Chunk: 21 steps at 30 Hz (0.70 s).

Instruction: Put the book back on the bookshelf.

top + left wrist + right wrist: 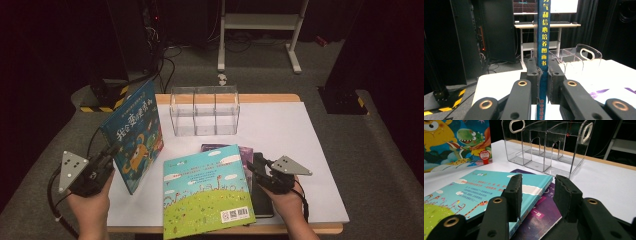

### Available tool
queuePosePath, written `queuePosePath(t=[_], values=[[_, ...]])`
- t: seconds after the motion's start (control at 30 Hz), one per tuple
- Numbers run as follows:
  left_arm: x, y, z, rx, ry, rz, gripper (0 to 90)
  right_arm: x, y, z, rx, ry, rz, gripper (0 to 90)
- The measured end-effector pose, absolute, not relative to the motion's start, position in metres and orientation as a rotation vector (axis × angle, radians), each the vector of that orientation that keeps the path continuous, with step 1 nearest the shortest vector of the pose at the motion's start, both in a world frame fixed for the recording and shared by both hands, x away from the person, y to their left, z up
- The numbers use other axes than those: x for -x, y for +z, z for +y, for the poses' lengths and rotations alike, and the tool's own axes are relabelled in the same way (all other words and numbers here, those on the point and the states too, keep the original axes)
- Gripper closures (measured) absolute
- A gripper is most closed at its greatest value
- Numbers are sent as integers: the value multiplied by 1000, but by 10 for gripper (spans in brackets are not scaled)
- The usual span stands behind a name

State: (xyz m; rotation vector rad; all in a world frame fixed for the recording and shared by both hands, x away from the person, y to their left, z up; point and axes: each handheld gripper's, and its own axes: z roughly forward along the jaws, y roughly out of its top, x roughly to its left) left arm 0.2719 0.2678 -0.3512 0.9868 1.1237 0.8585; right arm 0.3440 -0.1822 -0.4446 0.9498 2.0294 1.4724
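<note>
The left gripper (107,154) is shut on the spine of the blue book (134,134); in the left gripper view the pads press the spine (544,62) from both sides. The book stands almost upright at the table's left edge, its long axis rising toward 1 o'clock in the high view, its cover facing the table's middle. From this gripper the clear rack (205,111) lies at about 2 o'clock, well apart, with its three slots open at the top. I judge that the coming move depends on this: the book must travel toward 2 o'clock and come in line with a slot, and the left hand is the nearer one.

The right gripper (257,167) has its jaws half open with nothing between them. It hovers by the right edge of the green book (206,187), which lies flat on a purple book (541,216); the rack is at 11 o'clock from it.

The purple book is mostly covered. The blue book's lower edge is hidden by the left gripper, so I cannot tell if it rests on the table (290,130).
</note>
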Motion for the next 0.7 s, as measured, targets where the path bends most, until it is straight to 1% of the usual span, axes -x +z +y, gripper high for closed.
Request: queuePosePath(t=[0.33, 0.7], values=[[-257, -364, 274, -991, 825, 1101, 821, -348, -450, -188, -989, 1440, 2025, 577], [-246, -374, 276, -1012, 815, 1109, 805, -348, -452, -186, -993, 1437, 2029, 572]])
